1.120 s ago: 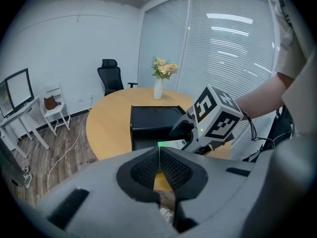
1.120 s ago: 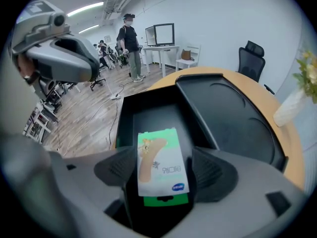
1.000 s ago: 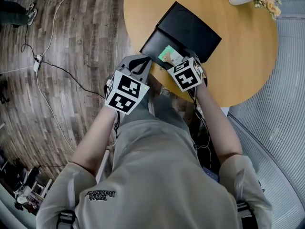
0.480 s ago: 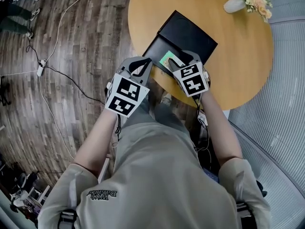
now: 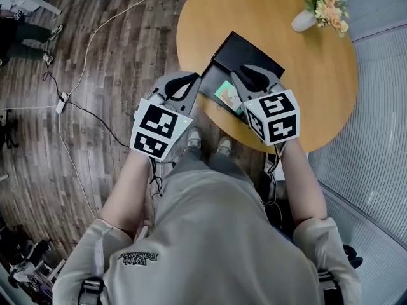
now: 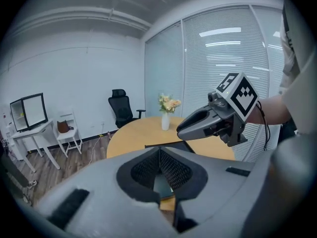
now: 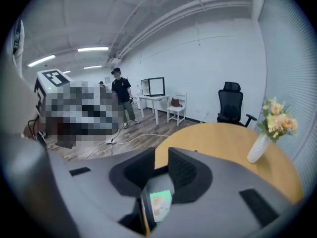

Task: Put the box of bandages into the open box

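Observation:
The green and white box of bandages [image 5: 227, 94] lies flat in the tray of the open black box [image 5: 210, 86], whose lid [image 5: 245, 54] stands behind it on the round wooden table [image 5: 318, 88]. My right gripper [image 5: 241, 75] hovers above the tray; its jaws are closing with only a narrow gap and nothing between them. In the right gripper view the bandage box [image 7: 159, 205] shows below the jaws of that gripper [image 7: 159, 157]. My left gripper [image 5: 193, 77] hangs at the table's near edge, left of the tray. Its jaws [image 6: 159, 155] are shut and hold nothing.
A white vase of flowers [image 5: 304, 19] stands at the table's far side. Cables [image 5: 95, 100] run over the wooden floor to the left. A black office chair [image 7: 232, 103], a desk with a monitor [image 7: 153, 87] and a standing person [image 7: 121, 95] are beyond the table.
My right gripper has drawn up and back from the tray and its jaws have narrowed. The bandage box stays in the open box. The left gripper has hardly moved.

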{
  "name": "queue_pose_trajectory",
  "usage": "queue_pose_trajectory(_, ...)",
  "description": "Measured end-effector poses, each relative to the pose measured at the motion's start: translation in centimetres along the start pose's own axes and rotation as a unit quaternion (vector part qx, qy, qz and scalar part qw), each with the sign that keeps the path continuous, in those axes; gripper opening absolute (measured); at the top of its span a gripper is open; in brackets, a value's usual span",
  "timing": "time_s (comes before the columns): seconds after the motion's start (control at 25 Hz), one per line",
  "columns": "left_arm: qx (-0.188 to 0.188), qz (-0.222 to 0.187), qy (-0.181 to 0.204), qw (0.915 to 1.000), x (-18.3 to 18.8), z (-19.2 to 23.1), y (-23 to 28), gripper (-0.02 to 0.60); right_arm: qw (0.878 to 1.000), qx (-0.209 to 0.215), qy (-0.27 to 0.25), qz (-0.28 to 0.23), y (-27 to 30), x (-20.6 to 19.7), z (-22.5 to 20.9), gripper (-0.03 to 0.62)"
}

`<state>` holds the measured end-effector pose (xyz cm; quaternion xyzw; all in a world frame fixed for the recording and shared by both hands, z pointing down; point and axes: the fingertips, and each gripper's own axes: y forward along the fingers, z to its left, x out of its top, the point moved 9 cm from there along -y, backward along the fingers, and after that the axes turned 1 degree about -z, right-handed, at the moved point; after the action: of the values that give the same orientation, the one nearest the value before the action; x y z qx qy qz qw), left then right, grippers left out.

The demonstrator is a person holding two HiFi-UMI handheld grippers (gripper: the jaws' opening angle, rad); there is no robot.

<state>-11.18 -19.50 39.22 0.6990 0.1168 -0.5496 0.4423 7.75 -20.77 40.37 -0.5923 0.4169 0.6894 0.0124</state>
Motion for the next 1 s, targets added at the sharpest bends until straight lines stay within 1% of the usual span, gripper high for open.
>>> queue_pose_trajectory(0.12, 0.009, -0.033, 0.028, 0.999, 2.9, -0.3, -2.0, 0.023, 0.999, -0.018, -0.012, -0.042, -2.6, 2.4, 0.1, 0.075)
queue_pose_trajectory(0.2, 0.012, -0.06, 0.052, 0.9968, 4.9, -0.8, -3.3, 0.023, 0.997, -0.028, -0.014, -0.068, -4.3, 3.7, 0.1, 0.06)
queue_pose_trajectory(0.32, 0.02, -0.096, 0.077, 0.9922, 7.4, -1.5, -4.8, 0.023, 0.994, -0.038, -0.012, -0.106, -6.9, 5.2, -0.2, 0.054)
queue_pose_trajectory(0.48, 0.027, -0.139, 0.093, 0.9856, 10.0, -2.2, -6.7, 0.023, 0.985, -0.043, -0.016, -0.167, -10.9, 7.7, 0.3, 0.052)
queue_pose_trajectory(0.64, 0.034, -0.182, 0.086, 0.979, 12.2, -3.0, -8.7, 0.023, 0.974, -0.055, -0.028, -0.218, -14.6, 10.2, 1.1, 0.049)
queue_pose_trajectory(0.84, 0.051, -0.211, 0.094, 0.9717, 13.9, -3.9, -10.5, 0.023, 0.958, -0.085, -0.034, -0.273, -18.4, 11.7, 1.8, 0.044)
queue_pose_trajectory(1.0, 0.049, -0.213, 0.114, 0.969, 14.8, -4.7, -11.4, 0.023, 0.946, -0.112, -0.039, -0.301, -20.5, 11.7, 2.2, 0.043)
